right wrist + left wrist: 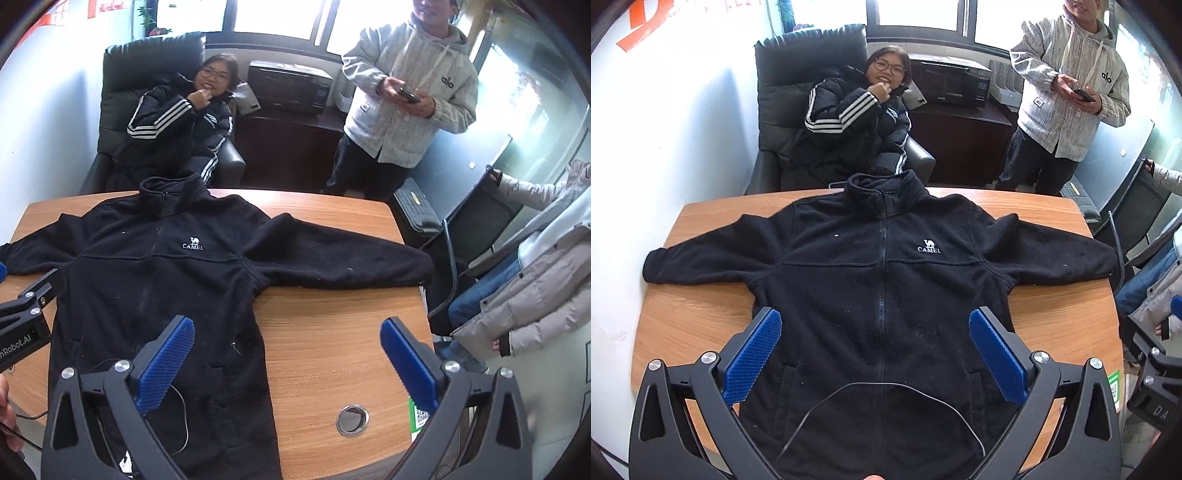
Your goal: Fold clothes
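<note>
Jacket (879,280) spread flat on worktop (690,325), sleeves out.
Left tongs (874,354) wide above hem; right tongs (287,363) wide, empty.

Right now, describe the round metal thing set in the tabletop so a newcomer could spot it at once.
Start at the wooden table with the black fleece jacket spread flat on it. Go to the bare wood right of the jacket's hem, near the table's front edge. There sits a cable grommet, a silver ring flush in the wood beside a green sticker; it is the only round, shiny thing there.
</note>
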Demonstrator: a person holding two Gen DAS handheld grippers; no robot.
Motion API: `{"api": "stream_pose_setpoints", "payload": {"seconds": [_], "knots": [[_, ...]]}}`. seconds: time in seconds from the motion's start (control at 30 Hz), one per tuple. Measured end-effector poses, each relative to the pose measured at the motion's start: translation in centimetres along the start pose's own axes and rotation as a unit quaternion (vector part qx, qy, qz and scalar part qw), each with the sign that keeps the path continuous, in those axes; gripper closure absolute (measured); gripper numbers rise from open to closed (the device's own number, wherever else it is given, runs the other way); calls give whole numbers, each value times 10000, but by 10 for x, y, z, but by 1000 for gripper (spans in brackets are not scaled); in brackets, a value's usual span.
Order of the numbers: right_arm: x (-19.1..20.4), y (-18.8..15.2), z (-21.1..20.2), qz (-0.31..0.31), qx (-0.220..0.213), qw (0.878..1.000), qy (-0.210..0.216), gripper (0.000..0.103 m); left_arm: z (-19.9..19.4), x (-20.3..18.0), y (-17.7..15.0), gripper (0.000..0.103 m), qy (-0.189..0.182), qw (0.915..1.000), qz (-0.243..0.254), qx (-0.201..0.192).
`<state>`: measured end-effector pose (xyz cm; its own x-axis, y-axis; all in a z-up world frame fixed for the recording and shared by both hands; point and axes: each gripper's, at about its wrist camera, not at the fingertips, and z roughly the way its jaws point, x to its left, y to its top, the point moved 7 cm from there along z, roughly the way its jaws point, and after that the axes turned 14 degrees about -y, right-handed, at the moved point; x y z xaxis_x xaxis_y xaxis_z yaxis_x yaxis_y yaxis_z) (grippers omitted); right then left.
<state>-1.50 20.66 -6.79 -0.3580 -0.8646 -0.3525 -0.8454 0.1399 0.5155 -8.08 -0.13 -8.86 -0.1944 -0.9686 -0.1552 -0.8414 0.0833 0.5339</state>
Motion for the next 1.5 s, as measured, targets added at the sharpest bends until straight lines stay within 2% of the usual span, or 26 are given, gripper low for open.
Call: {"api": "stream_pose_setpoints", "payload": {"seconds": [0.13,0.27,0.53,1.1,1.5], "knots": [[6,4,-2,-46,-149,9997,206,0,-7,-2,0,0,-20,10000,8,-97],[19,13,-4,-163,-262,9983,500,0,-16,11,-1,0,209,9994,-204,-189],[32,11,4,-319,-128,9973,656,0,-12,18,-15,0,470,9987,-193,23],[14,3,5,-218,29,9990,383,0,-12,3,-9,0,255,9997,-47,26],[4,2,15,-105,171,9996,220,0,3,-12,-1,0,93,9997,176,102]]}}
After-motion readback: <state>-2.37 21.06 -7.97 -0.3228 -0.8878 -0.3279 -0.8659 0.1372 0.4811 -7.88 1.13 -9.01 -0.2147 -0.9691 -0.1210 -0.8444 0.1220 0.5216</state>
